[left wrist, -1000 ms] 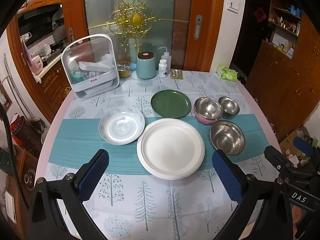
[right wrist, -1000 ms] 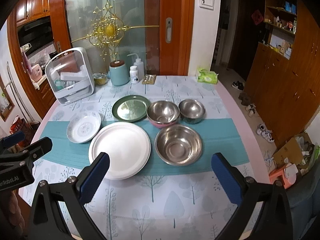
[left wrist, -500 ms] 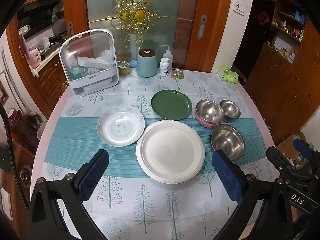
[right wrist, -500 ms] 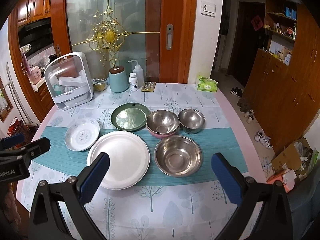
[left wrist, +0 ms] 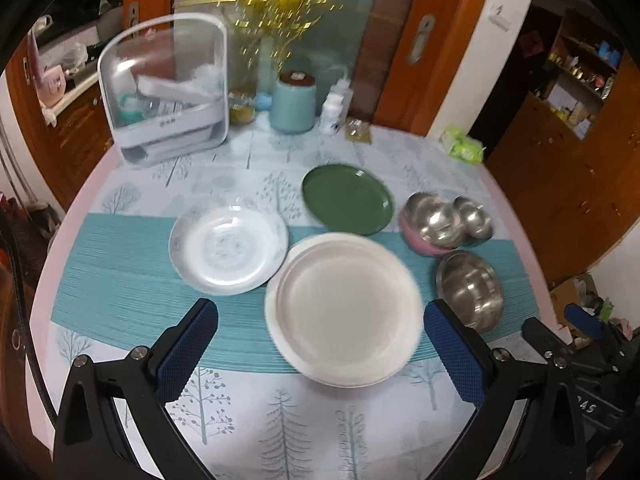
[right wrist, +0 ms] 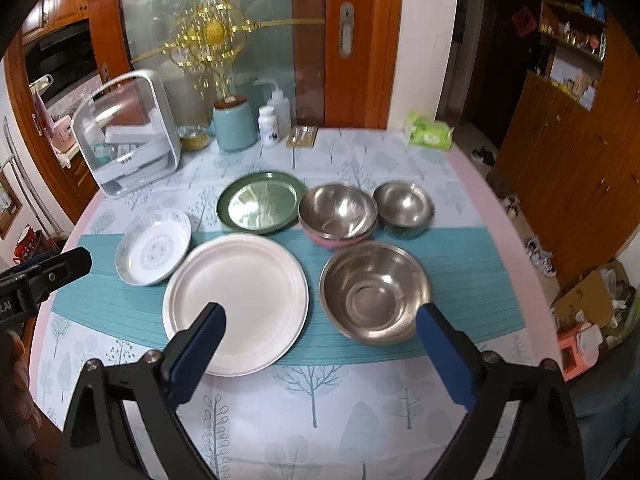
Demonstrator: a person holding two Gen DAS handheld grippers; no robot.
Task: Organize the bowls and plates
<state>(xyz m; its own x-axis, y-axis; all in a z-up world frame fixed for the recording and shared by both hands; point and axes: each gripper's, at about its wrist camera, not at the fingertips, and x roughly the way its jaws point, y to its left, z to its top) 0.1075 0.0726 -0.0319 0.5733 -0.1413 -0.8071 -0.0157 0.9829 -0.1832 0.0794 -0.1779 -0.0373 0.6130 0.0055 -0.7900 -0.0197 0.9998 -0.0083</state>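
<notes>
Between the wide-apart, empty fingers of the left gripper (left wrist: 320, 344) sits the big white plate (left wrist: 343, 310); the right gripper (right wrist: 320, 340), equally spread, faces the large steel bowl (right wrist: 375, 290). I'd lower slowly, pinching each rim squarely, away from neighbouring dishes on the tabletop (right wrist: 320, 412).

Even indoor light, motion blur in the left wrist view, glare on green plate (right wrist: 259, 208), fisheye-bent dark edges
</notes>
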